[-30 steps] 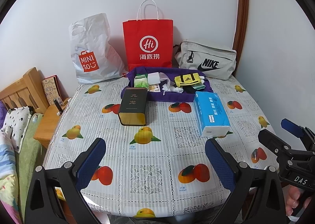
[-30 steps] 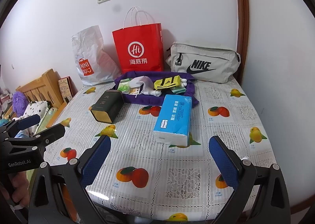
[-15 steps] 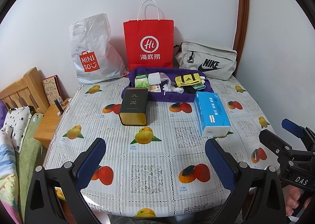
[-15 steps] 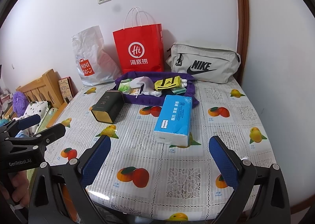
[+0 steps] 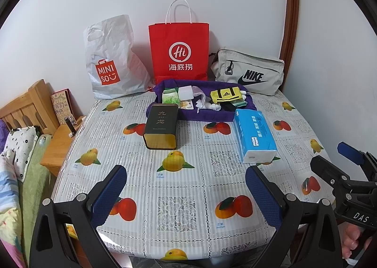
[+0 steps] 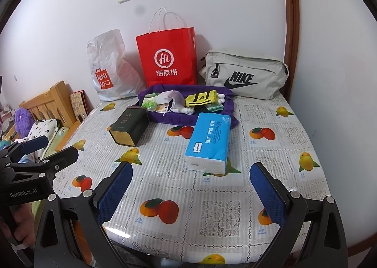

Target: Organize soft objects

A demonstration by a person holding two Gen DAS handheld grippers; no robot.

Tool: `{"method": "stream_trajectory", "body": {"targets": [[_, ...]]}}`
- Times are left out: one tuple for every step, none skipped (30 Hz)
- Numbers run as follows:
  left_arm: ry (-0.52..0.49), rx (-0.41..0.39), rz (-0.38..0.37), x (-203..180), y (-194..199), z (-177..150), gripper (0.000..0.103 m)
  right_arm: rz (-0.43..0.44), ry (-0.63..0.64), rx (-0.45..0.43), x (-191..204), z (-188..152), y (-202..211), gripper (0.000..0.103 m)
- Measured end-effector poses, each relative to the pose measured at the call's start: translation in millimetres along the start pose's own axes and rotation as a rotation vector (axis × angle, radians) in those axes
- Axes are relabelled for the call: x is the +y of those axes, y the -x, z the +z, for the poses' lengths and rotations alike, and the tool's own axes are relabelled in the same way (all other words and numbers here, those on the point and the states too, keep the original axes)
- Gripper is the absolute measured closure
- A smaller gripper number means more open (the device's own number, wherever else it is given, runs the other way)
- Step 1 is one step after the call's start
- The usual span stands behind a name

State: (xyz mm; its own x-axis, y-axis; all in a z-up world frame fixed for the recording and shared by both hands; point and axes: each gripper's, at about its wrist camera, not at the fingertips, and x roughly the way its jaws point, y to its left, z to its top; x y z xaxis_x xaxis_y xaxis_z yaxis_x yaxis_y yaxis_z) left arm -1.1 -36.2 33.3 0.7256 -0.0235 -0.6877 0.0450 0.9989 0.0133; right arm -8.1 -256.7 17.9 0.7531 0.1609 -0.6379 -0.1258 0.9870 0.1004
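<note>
The right claw (image 6: pixel 190 191) hangs wide apart and empty over the near edge of the tabletop (image 6: pixel 271 154), which has a fruit-print cover. Just beyond it lies a blue tissue pack (image 6: pixel 208 142); to its left, a dark tin (image 6: pixel 129 126) on its side. Farther back a purple tray (image 6: pixel 169 118) holds a yellow sock (image 6: pixel 200 100) and small packets. Against the far wall stand a white plastic bag (image 6: pixel 110 67), a red paper bag (image 6: pixel 168 58) and a grey Nike pouch (image 6: pixel 245 74). The left claw (image 6: pixel 40 152) shows at the left edge.

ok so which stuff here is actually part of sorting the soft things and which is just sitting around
Part of the job:
- purple cloth tray with socks and small packets
- yellow sock
- blue tissue pack
- left gripper and right gripper, both open

Just lying about:
- dark tea tin
- red paper bag
- white Miniso bag
- grey Nike bag
</note>
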Motion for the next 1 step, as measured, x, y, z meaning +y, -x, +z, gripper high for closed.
{"method": "stream_trajectory", "body": {"targets": [[0.001,-0.001,0.001,0.1,-0.1,0.4,0.001,0.0,0.001,-0.001,0.1,0.0,0.3,0.004]]}}
